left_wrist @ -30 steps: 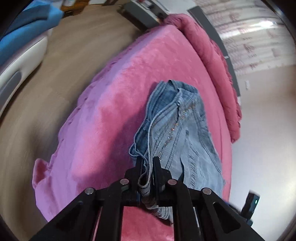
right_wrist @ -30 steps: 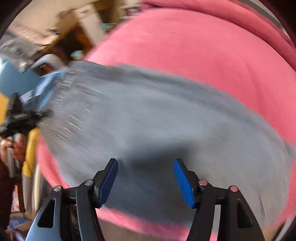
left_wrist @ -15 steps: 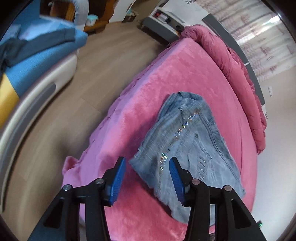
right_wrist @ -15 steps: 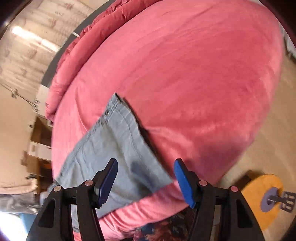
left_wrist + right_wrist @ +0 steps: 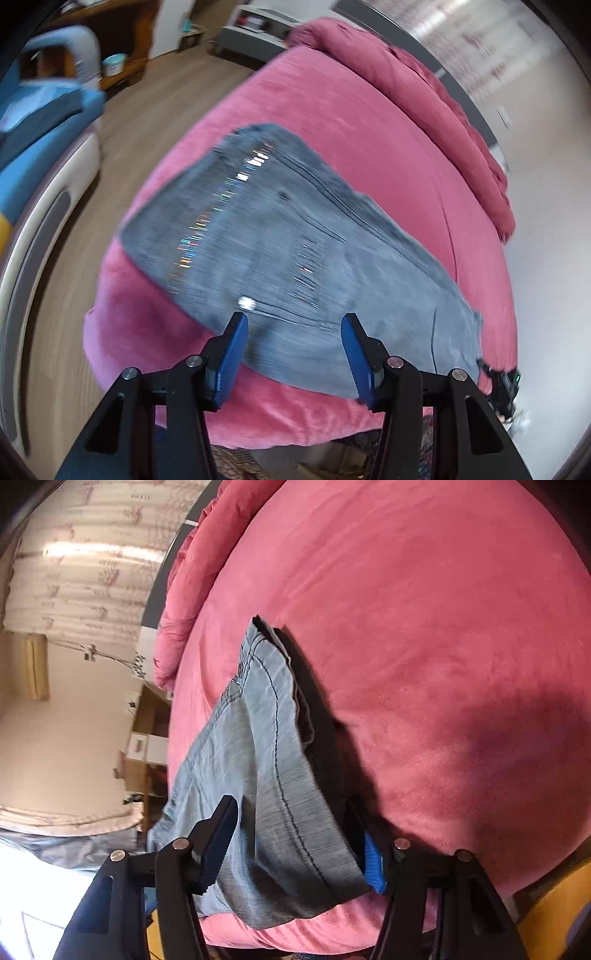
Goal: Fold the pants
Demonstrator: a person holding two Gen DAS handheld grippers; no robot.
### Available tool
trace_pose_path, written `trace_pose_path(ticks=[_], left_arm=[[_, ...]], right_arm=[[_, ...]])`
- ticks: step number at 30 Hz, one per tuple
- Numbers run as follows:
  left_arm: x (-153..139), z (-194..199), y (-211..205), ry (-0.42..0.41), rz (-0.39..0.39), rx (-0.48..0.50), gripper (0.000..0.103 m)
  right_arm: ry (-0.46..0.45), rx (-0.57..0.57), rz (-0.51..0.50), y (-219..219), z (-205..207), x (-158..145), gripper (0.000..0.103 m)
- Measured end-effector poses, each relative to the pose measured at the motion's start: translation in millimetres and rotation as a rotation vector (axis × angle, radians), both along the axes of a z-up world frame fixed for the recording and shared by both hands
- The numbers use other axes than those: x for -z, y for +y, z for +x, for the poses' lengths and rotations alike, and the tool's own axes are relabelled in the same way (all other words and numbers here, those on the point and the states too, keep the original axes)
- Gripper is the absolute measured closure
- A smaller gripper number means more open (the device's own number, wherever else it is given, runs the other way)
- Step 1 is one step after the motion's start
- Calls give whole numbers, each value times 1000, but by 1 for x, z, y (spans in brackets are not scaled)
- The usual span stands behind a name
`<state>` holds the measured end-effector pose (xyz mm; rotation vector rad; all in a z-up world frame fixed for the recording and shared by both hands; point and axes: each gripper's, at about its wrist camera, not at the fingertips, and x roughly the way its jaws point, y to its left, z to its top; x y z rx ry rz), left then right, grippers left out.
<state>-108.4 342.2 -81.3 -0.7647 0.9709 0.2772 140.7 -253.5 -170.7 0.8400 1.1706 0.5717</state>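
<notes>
Faded denim pants [image 5: 295, 236], plush pink blanket [image 5: 369, 122], wood floor [image 5: 122, 122]

**Layout of pants, bed and hand-held grippers**

The pants [image 5: 280, 258] lie flat on the bed [image 5: 369, 122], near its front edge. A rolled quilt [image 5: 443, 103] lies along the far edge. The left hand-held gripper [image 5: 293, 332] hovers over the pants' near edge; the right hand-held gripper [image 5: 295, 834] straddles their end. A sofa [image 5: 40, 140] stands left, across the floor [image 5: 122, 122].

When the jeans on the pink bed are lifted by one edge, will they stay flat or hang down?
The jeans would probably hang down: their layered edge already curls. Being doubled denim, they likely feel heavy and may drag on the plush pink bed.
</notes>
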Motion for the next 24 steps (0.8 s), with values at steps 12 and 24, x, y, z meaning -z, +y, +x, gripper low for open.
trace_pose_path(ticks=[12,24], left_arm=[[3,14,-36,-19,-31,111,50],[11,-4,-9,-27,-20,86,50]], right_arm=[[-94,-79,-131,29,-11,-46,85],[-264,-250,-8,145,-4,-131,85]])
